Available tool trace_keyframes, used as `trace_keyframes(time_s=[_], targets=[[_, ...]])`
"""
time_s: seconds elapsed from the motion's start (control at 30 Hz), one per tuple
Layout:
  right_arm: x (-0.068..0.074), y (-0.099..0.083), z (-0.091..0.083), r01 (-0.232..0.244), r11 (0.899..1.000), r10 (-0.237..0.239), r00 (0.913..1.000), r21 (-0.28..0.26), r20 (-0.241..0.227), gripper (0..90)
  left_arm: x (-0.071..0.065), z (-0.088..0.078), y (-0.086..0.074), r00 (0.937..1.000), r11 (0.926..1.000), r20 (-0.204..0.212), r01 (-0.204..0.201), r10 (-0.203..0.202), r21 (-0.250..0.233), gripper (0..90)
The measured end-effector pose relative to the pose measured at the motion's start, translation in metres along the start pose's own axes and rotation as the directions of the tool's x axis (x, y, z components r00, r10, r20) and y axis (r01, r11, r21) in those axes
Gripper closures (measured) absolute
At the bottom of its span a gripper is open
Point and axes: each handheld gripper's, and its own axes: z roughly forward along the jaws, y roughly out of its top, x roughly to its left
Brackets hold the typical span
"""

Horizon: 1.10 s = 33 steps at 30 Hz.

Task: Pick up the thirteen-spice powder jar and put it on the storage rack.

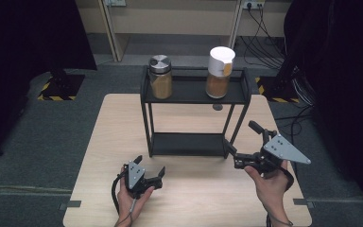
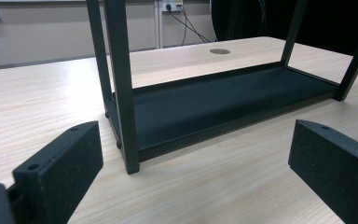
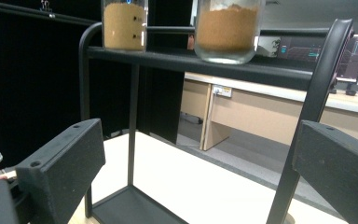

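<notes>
Two jars up on the black rack's top shelf [image 1: 189, 92]: steel-lidded jar [image 1: 160, 77] left, white-capped jar [image 1: 219, 72] right. Right gripper [image 1: 246, 142], jaws spread and empty, nearer, below and just right of the white-capped jar. Left gripper [image 1: 150, 165], also spread, low on the table [image 1: 123, 123].

The right gripper [image 3: 200, 172] has its jaws spread wide, holding nothing, just in front of a black rack [image 3: 205, 63] on the counter [image 3: 186, 182]. On the rack's top shelf stand two jars [image 3: 124, 25] of brown powder, seen from below.
</notes>
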Motion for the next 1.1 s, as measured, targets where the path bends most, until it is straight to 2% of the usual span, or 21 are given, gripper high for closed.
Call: trace_keyframes(time_s=[0.37, 0.93, 1.1], targets=[[-0.003, -0.011, -0.004, 0.006, 0.999, -0.006, 1.0000, 0.044, 0.007, 2.4, 0.000, 0.000, 0.000, 1.0000, 1.0000, -0.002, 0.001, -0.001, 0.000, 2.2], [-0.003, -0.032, -0.011, -0.008, 0.999, 0.007, 0.9998, 0.032, 0.016, 2.5, -0.001, 0.000, -0.001, 1.0000, 1.0000, -0.004, 0.000, 0.000, -0.004, 2.2], [-0.005, -0.041, -0.013, -0.015, 0.998, 0.015, 0.9998, 0.058, 0.011, 2.5, 0.000, -0.001, -0.001, 1.0000, 1.0000, -0.004, 0.001, -0.001, -0.005, 2.2]])
